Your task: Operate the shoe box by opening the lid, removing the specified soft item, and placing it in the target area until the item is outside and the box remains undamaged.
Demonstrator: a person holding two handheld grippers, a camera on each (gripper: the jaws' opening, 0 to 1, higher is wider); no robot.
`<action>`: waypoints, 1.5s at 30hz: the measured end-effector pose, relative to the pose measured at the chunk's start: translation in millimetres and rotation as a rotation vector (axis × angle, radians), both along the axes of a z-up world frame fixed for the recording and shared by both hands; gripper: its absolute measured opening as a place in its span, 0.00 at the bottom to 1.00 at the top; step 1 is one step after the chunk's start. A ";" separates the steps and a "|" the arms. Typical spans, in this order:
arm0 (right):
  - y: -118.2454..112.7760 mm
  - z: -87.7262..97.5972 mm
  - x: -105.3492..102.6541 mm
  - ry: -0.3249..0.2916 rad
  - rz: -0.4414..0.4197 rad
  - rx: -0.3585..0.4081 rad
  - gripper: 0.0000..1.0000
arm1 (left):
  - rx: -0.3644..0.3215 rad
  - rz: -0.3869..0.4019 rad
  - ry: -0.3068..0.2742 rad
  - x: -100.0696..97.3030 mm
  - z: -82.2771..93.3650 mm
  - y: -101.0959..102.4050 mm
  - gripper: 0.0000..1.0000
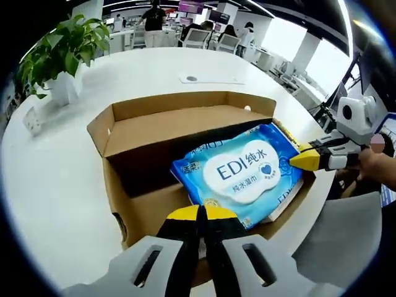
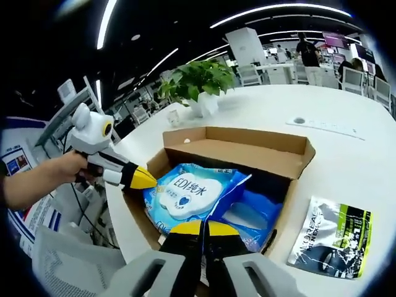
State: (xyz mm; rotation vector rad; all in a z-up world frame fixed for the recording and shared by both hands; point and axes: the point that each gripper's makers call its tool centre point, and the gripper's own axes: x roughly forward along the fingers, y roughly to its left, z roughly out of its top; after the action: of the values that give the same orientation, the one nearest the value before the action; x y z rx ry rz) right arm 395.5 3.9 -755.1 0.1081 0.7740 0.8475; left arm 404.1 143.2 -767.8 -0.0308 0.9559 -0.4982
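In the left gripper view, my left gripper (image 1: 202,213) sits at the near edge of the open shoe box (image 1: 139,133), its yellow-tipped jaws pressed together with nothing visible between them. The box stands on the white tabletop (image 1: 55,185) with its lid flap folded back on the far side. Inside lies a blue pack of wet wipes (image 1: 241,170), tilted up against the right wall. My right gripper (image 1: 306,159) comes in from the right, its yellow tip touching the pack's right edge; I cannot tell whether it has pinched the pack. A potted plant (image 1: 62,52) stands at the far left.

In the right gripper view, my right gripper (image 2: 201,229) has its jaws together at the near edge of the box (image 2: 247,148), over the wipes pack (image 2: 189,192). A second blue pack (image 2: 247,213) lies beside it on the right. My left gripper (image 2: 139,177) reaches in from the left, tip at the box wall. A green and black sachet (image 2: 331,238) lies on the tabletop (image 2: 346,154), right of the box. The plant (image 2: 198,80) stands beyond.
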 end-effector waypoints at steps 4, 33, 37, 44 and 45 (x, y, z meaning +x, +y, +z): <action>-2.3 4.8 -1.7 -0.006 0.005 0.005 0.00 | -0.008 -0.003 -0.009 -0.7 7.0 -2.6 0.00; -38.5 31.6 -4.9 -0.045 -0.019 0.016 0.00 | -0.055 -0.042 -0.033 -2.3 39.1 -40.3 0.00; -49.3 34.2 -3.7 -0.049 -0.031 0.016 0.00 | -0.061 -0.054 -0.037 2.4 42.1 -50.2 0.00; -67.7 38.3 -0.9 -0.053 -0.053 0.015 0.00 | -0.071 -0.072 -0.045 7.1 48.3 -69.1 0.00; -70.9 39.0 -0.9 -0.053 -0.057 0.014 0.00 | -0.073 -0.074 -0.046 7.8 48.9 -71.2 0.00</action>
State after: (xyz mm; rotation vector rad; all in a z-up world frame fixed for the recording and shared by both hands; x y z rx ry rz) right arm 394.6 -67.0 -716.1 0.1191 0.7118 0.7993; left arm 411.9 72.1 -718.9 -0.0494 0.8960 -0.5995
